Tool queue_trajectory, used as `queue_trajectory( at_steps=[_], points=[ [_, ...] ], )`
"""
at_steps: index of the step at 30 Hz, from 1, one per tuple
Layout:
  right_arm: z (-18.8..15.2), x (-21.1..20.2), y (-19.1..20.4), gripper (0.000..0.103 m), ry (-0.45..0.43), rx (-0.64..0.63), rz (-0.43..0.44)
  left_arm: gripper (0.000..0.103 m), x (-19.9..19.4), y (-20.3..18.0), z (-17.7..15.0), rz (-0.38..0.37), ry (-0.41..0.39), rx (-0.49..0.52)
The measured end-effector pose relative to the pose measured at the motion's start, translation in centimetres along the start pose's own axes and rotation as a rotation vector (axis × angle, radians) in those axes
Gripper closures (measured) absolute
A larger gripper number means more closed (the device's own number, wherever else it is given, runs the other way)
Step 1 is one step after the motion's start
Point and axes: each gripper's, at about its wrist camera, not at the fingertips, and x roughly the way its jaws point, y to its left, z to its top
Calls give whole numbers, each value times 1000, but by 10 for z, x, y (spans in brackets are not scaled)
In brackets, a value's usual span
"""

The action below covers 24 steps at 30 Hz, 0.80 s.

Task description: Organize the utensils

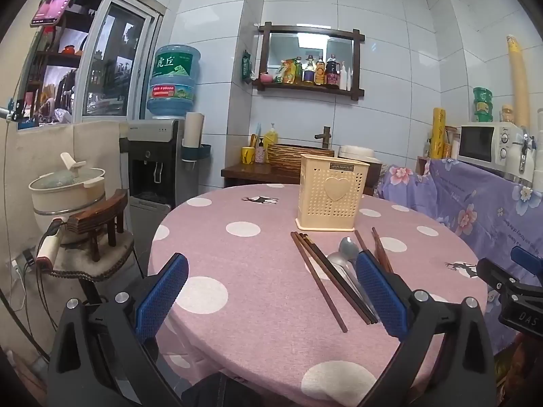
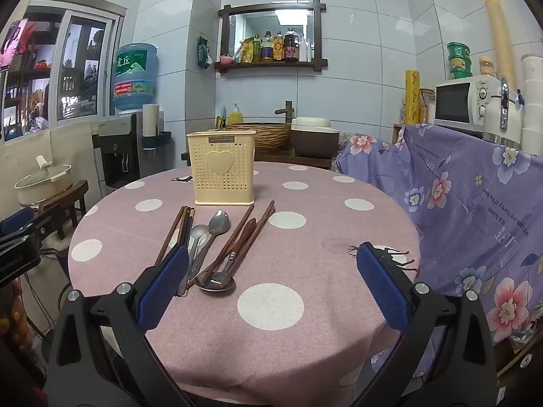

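Note:
A cream perforated utensil holder (image 1: pixel 331 196) with a heart stands upright on the round pink dotted table (image 1: pixel 258 305); it also shows in the right wrist view (image 2: pixel 222 169). In front of it lie several brown chopsticks (image 2: pixel 180 234), two steel spoons (image 2: pixel 210 234), a wooden-handled spoon (image 2: pixel 234 257) and more chopsticks (image 2: pixel 251 237). In the left wrist view the chopsticks (image 1: pixel 322 281) and a spoon (image 1: pixel 346 251) lie just left of the right finger. My left gripper (image 1: pixel 271 291) is open and empty above the table. My right gripper (image 2: pixel 271 281) is open and empty, the utensils by its left finger.
A purple floral cloth (image 2: pixel 458 210) covers furniture right of the table, with a microwave (image 2: pixel 465 101) on top. A water dispenser (image 1: pixel 159 156), a pot (image 1: pixel 68 186) and a small wooden stool (image 1: pixel 98 224) stand to the left. A sink counter (image 2: pixel 271 142) is behind.

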Motion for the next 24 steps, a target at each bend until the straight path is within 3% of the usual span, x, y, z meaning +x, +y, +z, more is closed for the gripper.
queue_trajectory(
  at_steps=[24],
  points=[
    [0, 0, 0, 5, 1, -3, 0, 5, -4, -7, 2, 15, -22, 23]
  ],
)
